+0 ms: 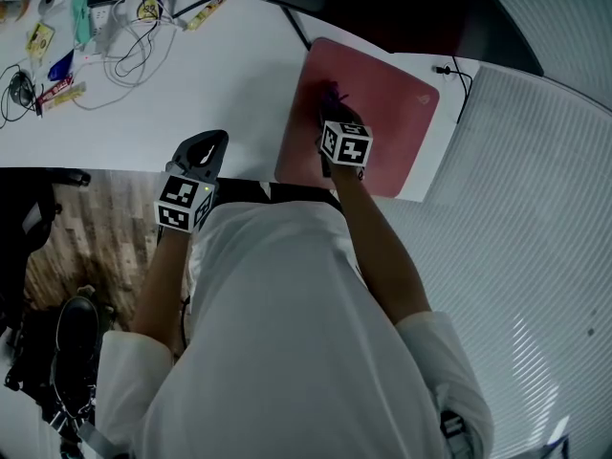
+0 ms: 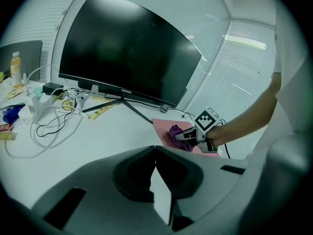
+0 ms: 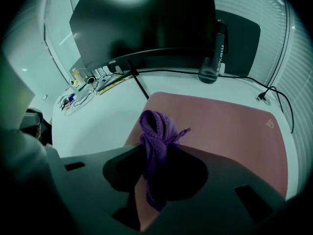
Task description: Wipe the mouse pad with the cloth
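Note:
A pink mouse pad lies on the white desk, at its right end. My right gripper stands over the pad's left part, shut on a bunched purple cloth. In the right gripper view the cloth is pinched between the jaws and hangs onto the mouse pad. My left gripper hovers at the desk's front edge, left of the pad, shut and holding nothing. The left gripper view shows its tips closed, with the right gripper and the cloth beyond them.
A large dark monitor on a stand spans the back of the desk. Tangled cables and small items lie at the far left. A black bottle stands behind the pad. A thin cable runs by the pad's right corner.

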Tool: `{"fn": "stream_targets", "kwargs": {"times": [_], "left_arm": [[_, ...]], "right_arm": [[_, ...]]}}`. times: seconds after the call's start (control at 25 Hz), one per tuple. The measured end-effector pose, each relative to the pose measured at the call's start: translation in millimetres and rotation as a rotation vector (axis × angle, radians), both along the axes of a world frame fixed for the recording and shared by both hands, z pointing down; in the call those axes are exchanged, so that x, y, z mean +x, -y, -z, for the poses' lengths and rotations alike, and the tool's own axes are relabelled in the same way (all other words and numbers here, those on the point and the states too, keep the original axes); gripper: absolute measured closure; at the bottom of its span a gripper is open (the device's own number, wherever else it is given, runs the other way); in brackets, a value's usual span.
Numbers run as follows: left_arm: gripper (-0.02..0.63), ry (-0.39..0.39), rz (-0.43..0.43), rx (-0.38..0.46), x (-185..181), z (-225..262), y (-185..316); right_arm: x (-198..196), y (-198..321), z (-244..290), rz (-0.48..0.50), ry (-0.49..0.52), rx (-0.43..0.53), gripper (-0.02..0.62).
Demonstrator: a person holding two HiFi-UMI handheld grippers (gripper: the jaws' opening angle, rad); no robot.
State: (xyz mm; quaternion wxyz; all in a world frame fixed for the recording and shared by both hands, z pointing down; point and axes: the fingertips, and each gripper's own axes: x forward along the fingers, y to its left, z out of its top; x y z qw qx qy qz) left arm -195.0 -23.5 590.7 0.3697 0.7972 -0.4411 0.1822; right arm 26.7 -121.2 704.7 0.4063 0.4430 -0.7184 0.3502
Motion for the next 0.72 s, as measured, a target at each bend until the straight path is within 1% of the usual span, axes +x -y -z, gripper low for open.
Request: {"fn": "stream_targets", "kwargs": {"times": [0.36, 0.52, 0.72], "left_arm": [[0.588, 0.007, -0.008, 0.001, -20, 5, 0], [0.588, 0.027, -0.009, 0.004, -27, 8, -1], [0.588, 0.046, -0.015, 0.012, -20, 14, 4]], "right_arm": [[-49, -4, 2, 0.040, 0.062, -0.010, 0.474], [-71, -3, 7, 0.082, 0.144, -0.023, 0.474], [-90, 18, 24, 0.128, 0.212, 0.021, 0.474]]}}
